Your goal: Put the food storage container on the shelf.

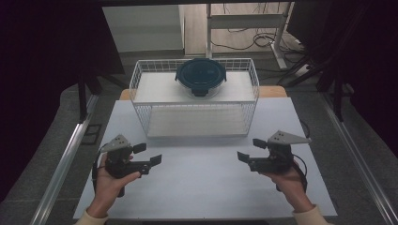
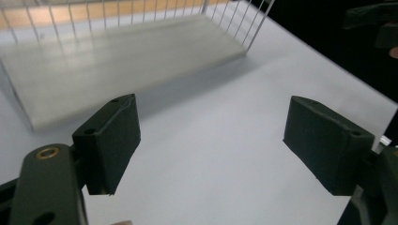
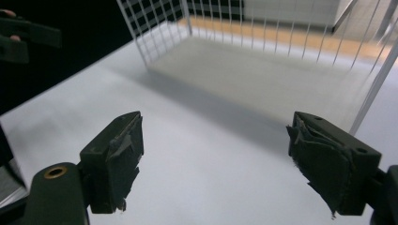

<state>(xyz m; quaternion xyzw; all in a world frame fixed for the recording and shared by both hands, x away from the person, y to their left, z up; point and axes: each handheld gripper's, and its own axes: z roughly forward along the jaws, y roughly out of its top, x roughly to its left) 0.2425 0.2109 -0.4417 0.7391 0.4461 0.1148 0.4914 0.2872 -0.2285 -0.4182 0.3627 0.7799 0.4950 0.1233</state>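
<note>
Both claws, left claw [image 1: 149, 153] and right claw [image 1: 249, 149], sit with jaws spread apart, gripping nothing, low over the smooth white bench [image 1: 202, 187]. Nothing looks begun. Beyond them stands a white wire rack [image 1: 141, 79] with 2 flat shelves; a round clear container with a dark blue clip lid [image 1: 201, 75] rests on its top shelf, untouched

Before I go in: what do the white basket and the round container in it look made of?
Basket: looks like white-coated metal wire, going by the thin, straight grid bars. Container: dark teal lid, smooth with a slight sheen and clip tabs, likely plastic; the body beneath looks clear, glass or plastic, which I cannot tell apart.
</note>
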